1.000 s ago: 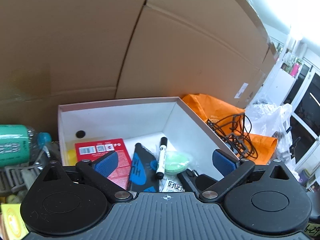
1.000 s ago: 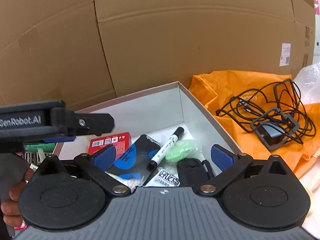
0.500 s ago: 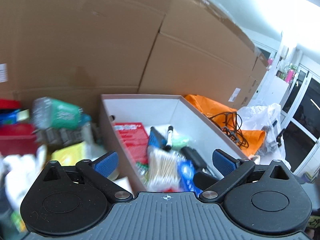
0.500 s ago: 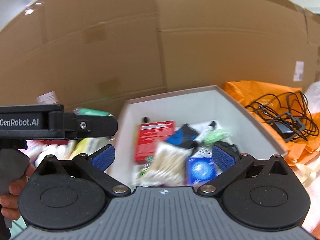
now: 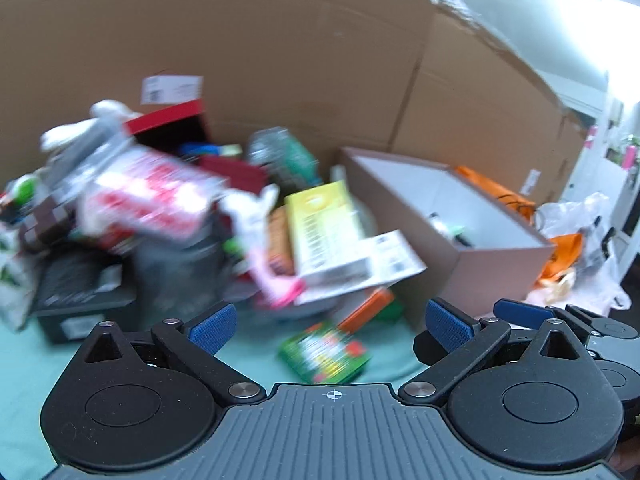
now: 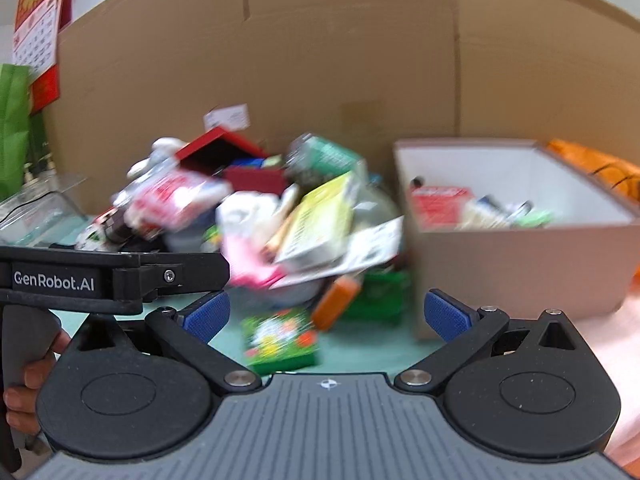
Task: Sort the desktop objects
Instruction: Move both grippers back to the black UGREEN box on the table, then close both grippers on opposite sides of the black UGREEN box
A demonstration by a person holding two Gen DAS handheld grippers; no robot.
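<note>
A cardboard wall [image 6: 320, 64] closes off the back of the scene. Below it, the desk [image 5: 256, 356], covered in pale green, carries a heap of clutter [image 6: 260, 208] on the left and an open storage box [image 6: 516, 264] on the right, the box just beside the heap. The box already holds several things, among them a red packet [image 6: 438, 202], though blur hides most of the detail. In the heap, a yellow-green carton [image 5: 324, 232] lies tilted on top of a printed paper sheet [image 5: 384, 256], with a red-and-white packet [image 5: 156, 196] further left. A small green box [image 6: 282, 340] lies apart from the heap on bare desk, nearest to both claws, with an orange item [image 6: 334, 308] just behind it.

The left claw [image 5: 328, 328] is spread wide and holds nothing; the right claw [image 6: 327, 314] is likewise wide and empty. Both hover over the front of the desk, facing the heap, and appear ready to choose the next piece.

The chief risk seems to be the stack itself. The carton and paper sheet rest loosely and at an angle, so pulling anything from beneath could send them sliding onto the desk. The two claws are also close together, and reaching for the same small green box could make them collide. The motion blur suggests fast movement, which would make a misjudged grasp more likely.
</note>
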